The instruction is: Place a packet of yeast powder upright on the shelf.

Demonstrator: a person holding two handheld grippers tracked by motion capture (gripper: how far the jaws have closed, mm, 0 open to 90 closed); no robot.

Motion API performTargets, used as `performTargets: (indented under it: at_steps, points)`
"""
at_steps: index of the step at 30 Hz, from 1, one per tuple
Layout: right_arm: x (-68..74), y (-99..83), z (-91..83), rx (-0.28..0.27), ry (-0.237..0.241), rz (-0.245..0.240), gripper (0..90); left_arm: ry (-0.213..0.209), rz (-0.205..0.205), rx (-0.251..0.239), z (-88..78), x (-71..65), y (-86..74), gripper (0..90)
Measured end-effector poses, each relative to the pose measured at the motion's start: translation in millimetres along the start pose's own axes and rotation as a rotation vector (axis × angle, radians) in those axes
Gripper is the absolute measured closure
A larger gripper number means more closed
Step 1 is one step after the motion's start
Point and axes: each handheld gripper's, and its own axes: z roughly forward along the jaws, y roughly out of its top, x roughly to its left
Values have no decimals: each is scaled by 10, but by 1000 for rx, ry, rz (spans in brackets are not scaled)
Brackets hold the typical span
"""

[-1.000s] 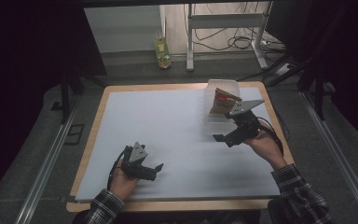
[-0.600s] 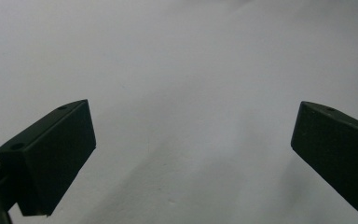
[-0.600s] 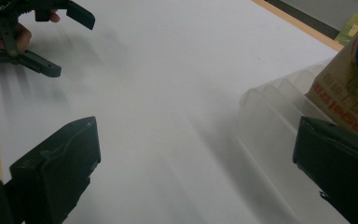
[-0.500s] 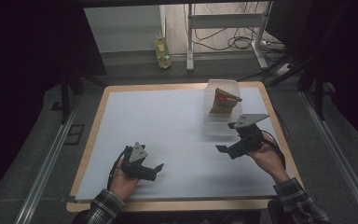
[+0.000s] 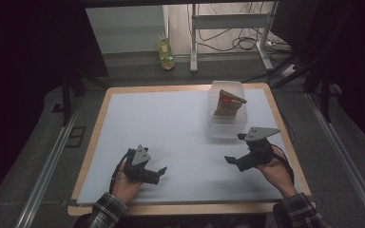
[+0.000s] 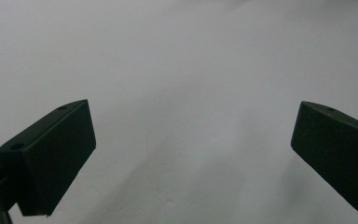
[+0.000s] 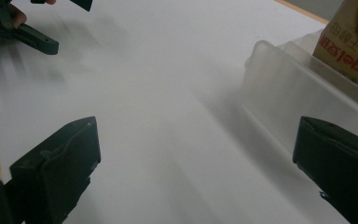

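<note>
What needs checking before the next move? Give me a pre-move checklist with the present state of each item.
1. Right gripper open and holding nothing: ok; its fingers stand wide apart.
2. Left gripper open and holding nothing: ok; bare white surface lies between its fingers.
3. Brown carton inside the clear plastic bin: ok; it stands upright there.
4. Right gripper apart from the bin: ok; it sits nearer the person, with a gap to the bin's wall.
5. Carton closed at the top: cannot tell.
6. White table free between the grippers: ok.
</note>
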Motion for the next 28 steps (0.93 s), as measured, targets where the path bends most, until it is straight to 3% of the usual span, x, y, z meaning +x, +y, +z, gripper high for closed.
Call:
performTargets:
  at_steps: [11, 19, 22, 28]
  points:
    - [36, -216, -43, 0, -33, 11, 9, -6, -1, -9, -16, 5, 0, 0]
    - [-19, -427, -23, 28, -82, 38, 10, -16, 15, -20, -27, 2, 2, 0]
    - [-52, -484, -2, 31, -73, 73, 10, -14, 25, -19, -30, 3, 3, 0]
    - [-59, -503, 21, 50, -75, 65, 10, 9, 26, -32, -41, 27, 5, 2]
